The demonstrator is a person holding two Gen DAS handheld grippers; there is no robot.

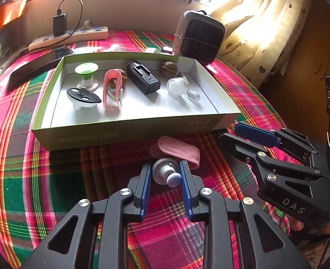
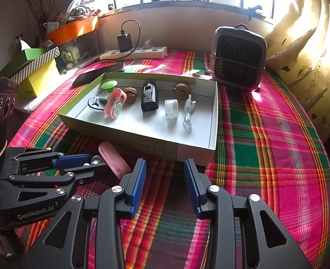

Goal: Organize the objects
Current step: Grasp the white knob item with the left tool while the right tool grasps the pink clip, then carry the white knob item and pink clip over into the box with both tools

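Left gripper [image 1: 166,176]: nearest the left wrist camera, its blue pads pinched on a small grey-white massager [image 1: 165,173] with a round speckled ball end; no earlier picture is there to compare.
Massager: between the left pads, on the plaid cloth [image 1: 41,179], just short of the box's near wall.
Pink pouch [image 1: 178,149]: lies just beyond the left fingertips, touching or nearly touching the massager, against the foot of the box.
Right gripper [image 2: 165,179]: jaws spread, nothing between the pads, only cloth below; it points at the near right corner of the box.
Right gripper from the left view [image 1: 250,139]: to the right of the left tongs, one blue pad showing.
Left gripper from the right view [image 2: 81,162]: to the left of the right tongs, its tips at the pink pouch [image 2: 114,159].
Box [image 1: 129,130]: shallow, green-sided, white inside, straight ahead of both tongs.
Box contents: green-topped stand [image 1: 86,72] and black-and-white gadget [image 1: 83,97] far left; pink clip [image 1: 112,89] beside them; two walnuts, one [image 1: 169,68] at the far wall; black block [image 1: 143,80] mid-box; clear jar [image 1: 176,86] and coiled white cable [image 1: 193,95] toward the right.
Beyond the box: power strip [image 1: 75,37] with a black charger [image 1: 59,23], a dark phone [image 1: 41,65] at far left, a small heater [image 1: 198,37] at far right.
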